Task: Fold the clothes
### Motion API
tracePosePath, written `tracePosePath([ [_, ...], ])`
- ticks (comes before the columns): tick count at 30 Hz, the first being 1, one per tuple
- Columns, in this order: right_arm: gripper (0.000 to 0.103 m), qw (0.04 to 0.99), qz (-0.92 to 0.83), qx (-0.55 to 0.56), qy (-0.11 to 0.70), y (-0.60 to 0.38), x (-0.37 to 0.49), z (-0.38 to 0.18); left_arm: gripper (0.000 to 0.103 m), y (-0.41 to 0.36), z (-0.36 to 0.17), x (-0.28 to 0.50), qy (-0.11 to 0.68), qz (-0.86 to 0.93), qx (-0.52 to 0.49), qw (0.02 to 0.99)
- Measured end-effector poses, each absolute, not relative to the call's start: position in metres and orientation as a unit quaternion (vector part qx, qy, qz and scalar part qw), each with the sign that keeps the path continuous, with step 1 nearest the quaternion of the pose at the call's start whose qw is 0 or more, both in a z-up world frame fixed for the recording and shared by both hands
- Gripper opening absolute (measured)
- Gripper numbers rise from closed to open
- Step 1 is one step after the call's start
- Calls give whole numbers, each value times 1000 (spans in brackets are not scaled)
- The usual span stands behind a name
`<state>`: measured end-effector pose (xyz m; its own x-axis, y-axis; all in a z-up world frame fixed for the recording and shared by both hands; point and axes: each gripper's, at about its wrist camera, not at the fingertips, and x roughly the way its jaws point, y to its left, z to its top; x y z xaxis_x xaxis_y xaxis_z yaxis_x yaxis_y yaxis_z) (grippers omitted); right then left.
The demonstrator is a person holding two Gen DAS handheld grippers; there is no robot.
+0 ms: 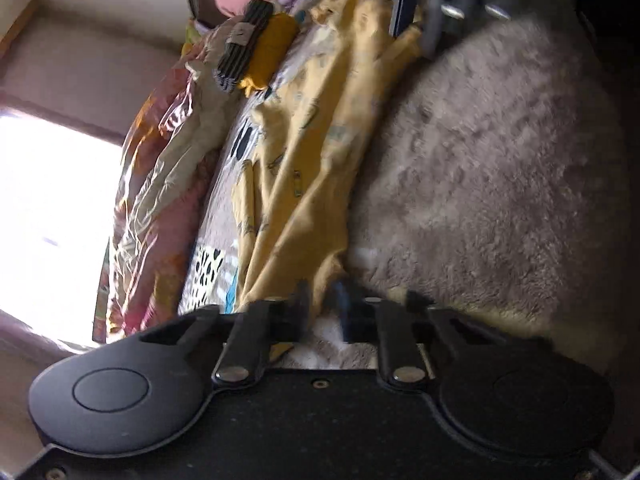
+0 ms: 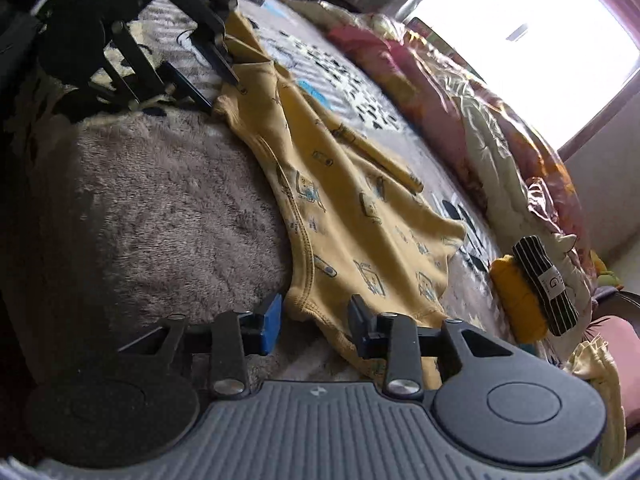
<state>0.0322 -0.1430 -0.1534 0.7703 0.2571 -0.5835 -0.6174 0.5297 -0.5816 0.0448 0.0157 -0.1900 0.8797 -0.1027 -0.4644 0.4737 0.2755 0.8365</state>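
Note:
A yellow printed garment (image 2: 352, 216) lies stretched across a bed between my two grippers; it also shows in the left wrist view (image 1: 308, 152). My left gripper (image 1: 324, 312) has its jaws a little apart with the garment's near end at them. Seen from the right wrist view, the left gripper (image 2: 224, 80) touches the garment's far end. My right gripper (image 2: 314, 316) is open, its blue-padded fingers (image 2: 272, 320) on either side of the garment's near hem. The right gripper shows far off in the left wrist view (image 1: 404, 0).
A grey fluffy blanket (image 1: 500, 168) covers the bed beside the garment. A patterned sheet (image 2: 340, 68) lies under it. A shiny quilt (image 2: 500, 128) lies along the window side. A folded yellow cloth (image 2: 516, 296) and a dark striped folded piece (image 2: 544, 280) sit near it.

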Motion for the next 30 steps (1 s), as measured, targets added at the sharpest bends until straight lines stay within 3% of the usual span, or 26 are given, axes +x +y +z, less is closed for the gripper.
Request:
tracePosePath([
  [4, 12, 843, 282, -392, 237, -148, 37, -149, 0, 15, -165, 20, 182, -200, 580, 768],
  [10, 15, 801, 353, -389, 288, -165, 25, -125, 0, 14, -161, 8, 248, -275, 532, 761],
  [12, 30, 803, 356, -371, 300, -169, 26, -121, 4, 19, -147, 12, 272, -284, 494, 776],
  [13, 37, 808, 360, -354, 305, -172, 26, -116, 9, 23, -138, 15, 279, -291, 466, 787],
  [14, 50, 817, 365, -328, 304, -178, 26, -107, 22, 32, -125, 19, 281, -298, 427, 806],
  [15, 55, 825, 370, -301, 303, -184, 26, -99, 25, 40, -114, 26, 279, -295, 386, 828],
  [20, 48, 878, 328, -165, 307, -207, 69, -72, 25, 70, -76, 85, 272, -240, 222, 905],
  [25, 48, 915, 229, 0, 332, -236, 157, -74, 25, 78, -71, 180, 309, -208, 64, 926],
  [30, 48, 903, 151, 157, 371, -270, 235, -104, 25, 46, -79, 241, 334, -208, 65, 917],
])
